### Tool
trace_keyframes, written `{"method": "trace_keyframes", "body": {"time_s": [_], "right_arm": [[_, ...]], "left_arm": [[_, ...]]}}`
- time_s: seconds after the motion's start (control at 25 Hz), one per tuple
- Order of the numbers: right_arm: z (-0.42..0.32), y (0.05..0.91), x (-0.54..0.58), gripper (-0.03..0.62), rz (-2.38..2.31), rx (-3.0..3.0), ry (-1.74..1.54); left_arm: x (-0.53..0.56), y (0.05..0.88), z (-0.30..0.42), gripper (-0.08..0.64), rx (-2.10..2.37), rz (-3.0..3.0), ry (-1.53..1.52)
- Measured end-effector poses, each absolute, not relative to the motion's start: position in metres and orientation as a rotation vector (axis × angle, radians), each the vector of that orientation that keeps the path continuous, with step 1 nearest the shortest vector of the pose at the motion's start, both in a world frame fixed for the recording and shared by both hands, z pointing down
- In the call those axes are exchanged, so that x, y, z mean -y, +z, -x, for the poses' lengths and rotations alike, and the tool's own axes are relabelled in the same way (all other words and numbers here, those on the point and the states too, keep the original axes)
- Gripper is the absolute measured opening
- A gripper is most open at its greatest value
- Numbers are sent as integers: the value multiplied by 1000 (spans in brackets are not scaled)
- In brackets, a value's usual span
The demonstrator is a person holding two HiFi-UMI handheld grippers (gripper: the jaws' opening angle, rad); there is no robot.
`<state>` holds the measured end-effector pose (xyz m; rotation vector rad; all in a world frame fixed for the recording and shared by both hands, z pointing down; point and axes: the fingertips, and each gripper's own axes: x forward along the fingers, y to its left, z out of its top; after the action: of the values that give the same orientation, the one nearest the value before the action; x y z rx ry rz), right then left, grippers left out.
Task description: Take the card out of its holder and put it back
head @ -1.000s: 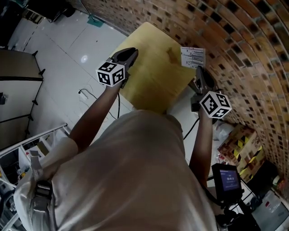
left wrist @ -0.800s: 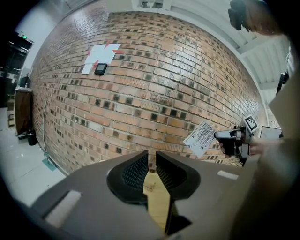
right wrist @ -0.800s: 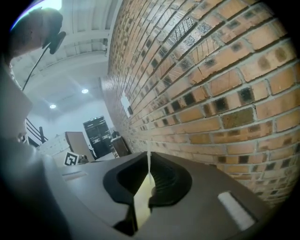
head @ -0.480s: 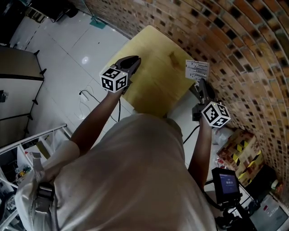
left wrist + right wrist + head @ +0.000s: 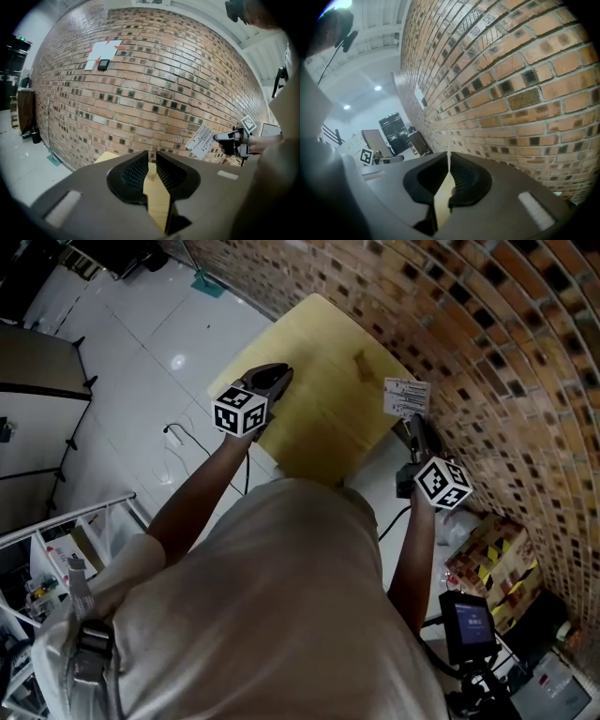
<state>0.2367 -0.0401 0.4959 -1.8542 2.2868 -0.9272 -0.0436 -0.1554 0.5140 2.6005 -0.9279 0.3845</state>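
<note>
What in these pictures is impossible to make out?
Card print: too small in head view; edge-on in the right gripper's view.
Holder: only a faint mark on the table, too small to identify in head view.
Table in the left gripper's view: mostly blocked by its own body.

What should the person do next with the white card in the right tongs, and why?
Probably lower the card over the wooden table, toward the small dark mark that may be its holder. The right tongs are shut on the card's bottom edge, holding it in the air beside the brick wall; the left tongs are empty.
</note>
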Motion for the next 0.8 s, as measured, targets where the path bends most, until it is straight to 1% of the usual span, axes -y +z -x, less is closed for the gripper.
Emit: {"method": "trace_keyframes", "body": {"time_s": [0.36, 0.8], "right_arm": [[-235, 524, 36, 15, 1874, -2308, -995], [-235, 530, 41, 15, 1854, -2321, -1017]], "left_arm": [[147, 528, 50, 71, 943, -2571, 417], [146, 530, 47, 71, 956, -2560, 411]]}}
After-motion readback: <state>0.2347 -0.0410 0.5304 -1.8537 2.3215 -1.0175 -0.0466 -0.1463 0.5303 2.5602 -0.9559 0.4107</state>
